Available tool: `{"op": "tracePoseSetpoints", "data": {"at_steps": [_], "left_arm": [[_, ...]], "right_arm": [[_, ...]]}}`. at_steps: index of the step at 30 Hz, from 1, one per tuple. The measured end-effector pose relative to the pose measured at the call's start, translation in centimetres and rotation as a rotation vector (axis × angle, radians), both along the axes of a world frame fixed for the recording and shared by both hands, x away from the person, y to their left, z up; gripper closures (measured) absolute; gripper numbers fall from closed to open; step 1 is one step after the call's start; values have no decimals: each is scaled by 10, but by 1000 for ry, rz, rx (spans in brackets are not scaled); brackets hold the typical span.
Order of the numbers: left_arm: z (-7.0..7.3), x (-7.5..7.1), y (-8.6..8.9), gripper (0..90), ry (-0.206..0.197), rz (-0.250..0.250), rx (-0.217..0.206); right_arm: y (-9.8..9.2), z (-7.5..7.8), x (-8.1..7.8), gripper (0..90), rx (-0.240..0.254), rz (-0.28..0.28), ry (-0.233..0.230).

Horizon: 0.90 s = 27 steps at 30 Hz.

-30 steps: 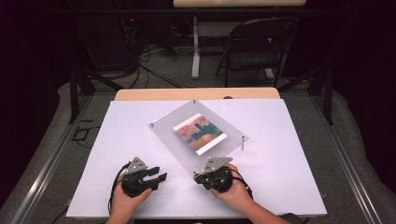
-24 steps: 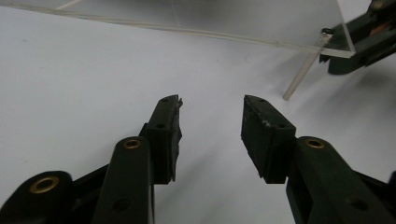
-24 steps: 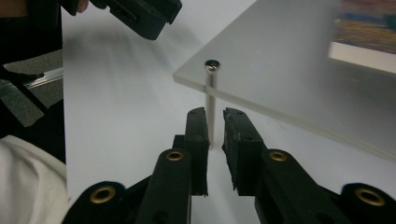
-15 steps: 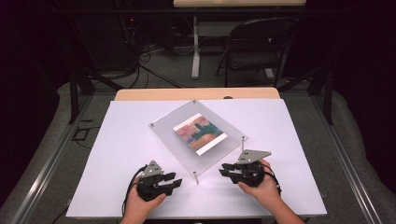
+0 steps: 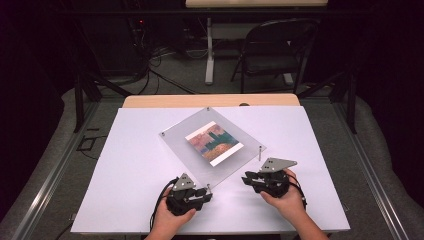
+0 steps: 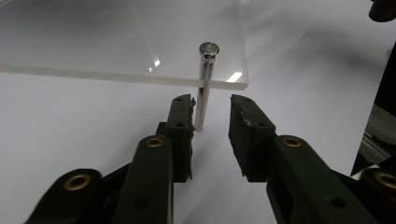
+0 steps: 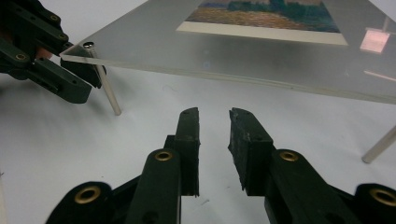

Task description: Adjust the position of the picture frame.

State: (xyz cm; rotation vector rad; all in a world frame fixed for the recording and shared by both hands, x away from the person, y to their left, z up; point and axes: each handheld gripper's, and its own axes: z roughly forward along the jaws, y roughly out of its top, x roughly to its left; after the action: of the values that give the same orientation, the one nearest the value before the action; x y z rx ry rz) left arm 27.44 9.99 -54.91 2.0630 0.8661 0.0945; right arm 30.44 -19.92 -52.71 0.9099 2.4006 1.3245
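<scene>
Our left gripper [image 6: 212,123], jaws just narrowing but not pinching, straddles the upright near-corner post [image 6: 204,88] of the acrylic frame [image 5: 212,145] on the tabletop [image 5: 125,165]; our right gripper [image 7: 214,126] waits released, farther off.

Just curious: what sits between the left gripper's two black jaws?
In the left gripper view, a thin metal leg post of the clear acrylic picture panel stands between them, not yet pinched.

Clear acrylic frame [image 5: 212,145] with colourful picture [image 5: 214,143] inside, standing level on thin metal posts on white table, turned diamond-wise. Near corner post [image 6: 204,84] upright, silver, capped, through panel corner.
</scene>
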Motion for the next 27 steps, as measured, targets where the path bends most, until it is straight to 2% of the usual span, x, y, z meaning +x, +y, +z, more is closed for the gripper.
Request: {"op": "tracePoseSetpoints", "data": {"at_steps": [8, 13, 18, 24, 27], "left_arm": [[-6, 7, -7, 789, 12, 3, 4], [-6, 9, -9, 830, -11, 10, 26], [-6, 10, -8, 853, -8, -8, 19], [-2, 9, -3, 856, -7, -4, 13], [-1, 8, 2, 856, -4, 2, 12]], "right_arm": [[-15, -1, 3, 737, 30, -52, 16], [-21, -3, 3, 737, 31, -76, 16], [-29, -6, 7, 732, 25, -143, 14], [-31, -11, 19, 709, -3, -212, 6], [-32, -19, 32, 687, -1, -245, 39]]}}
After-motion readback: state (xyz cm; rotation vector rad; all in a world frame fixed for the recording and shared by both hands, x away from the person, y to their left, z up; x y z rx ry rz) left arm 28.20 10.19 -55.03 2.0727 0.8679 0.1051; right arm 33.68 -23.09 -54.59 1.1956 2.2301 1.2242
